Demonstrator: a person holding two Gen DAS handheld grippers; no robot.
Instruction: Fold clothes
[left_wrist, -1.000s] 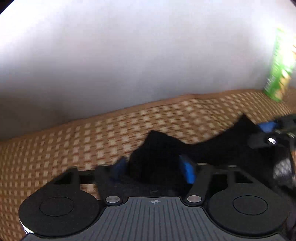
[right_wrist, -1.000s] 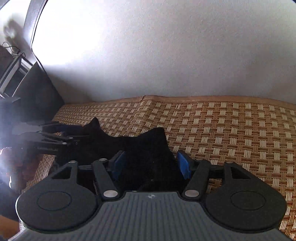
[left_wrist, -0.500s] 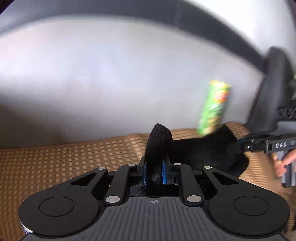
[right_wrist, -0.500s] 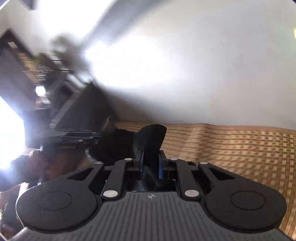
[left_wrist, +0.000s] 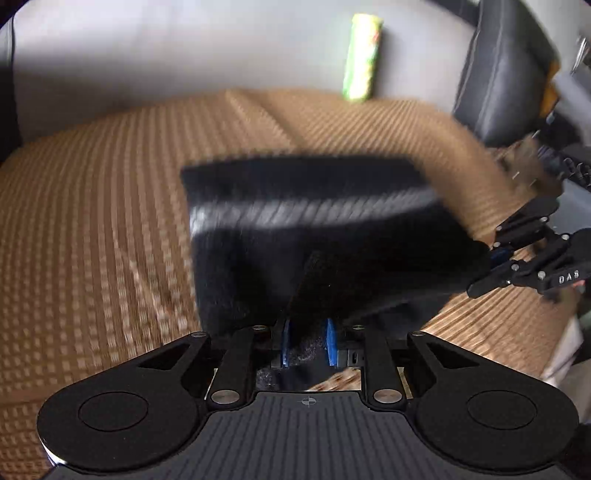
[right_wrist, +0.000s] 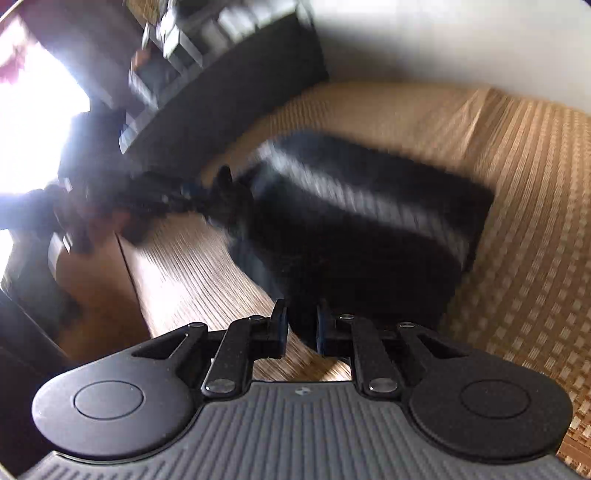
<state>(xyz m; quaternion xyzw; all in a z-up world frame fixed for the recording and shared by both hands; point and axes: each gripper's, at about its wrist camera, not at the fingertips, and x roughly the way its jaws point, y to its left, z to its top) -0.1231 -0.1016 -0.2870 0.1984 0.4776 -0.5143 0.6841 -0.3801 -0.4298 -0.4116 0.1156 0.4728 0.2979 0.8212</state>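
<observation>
A black garment (left_wrist: 314, 221) with a pale stripe lies spread on the woven tan mat (left_wrist: 92, 221), blurred by motion. My left gripper (left_wrist: 308, 341) is shut on its near edge, with cloth standing up between the blue pads. My right gripper (right_wrist: 301, 328) is shut on another near edge of the same black garment (right_wrist: 369, 221). The right gripper also shows at the right of the left wrist view (left_wrist: 495, 254), pinching the garment's right corner. The left gripper shows blurred at the left of the right wrist view (right_wrist: 192, 192).
A green cylindrical can (left_wrist: 362, 62) stands at the back by the grey wall. A dark chair back (left_wrist: 498, 74) is at the right. In the right wrist view dark furniture (right_wrist: 221, 85) and a bright window are at the left; the mat (right_wrist: 535, 221) extends right.
Both grippers went from open around the cloth to shut on it, then lifted and pulled back. The garment now lies stretched out flat ahead of them. The views swung downward.
</observation>
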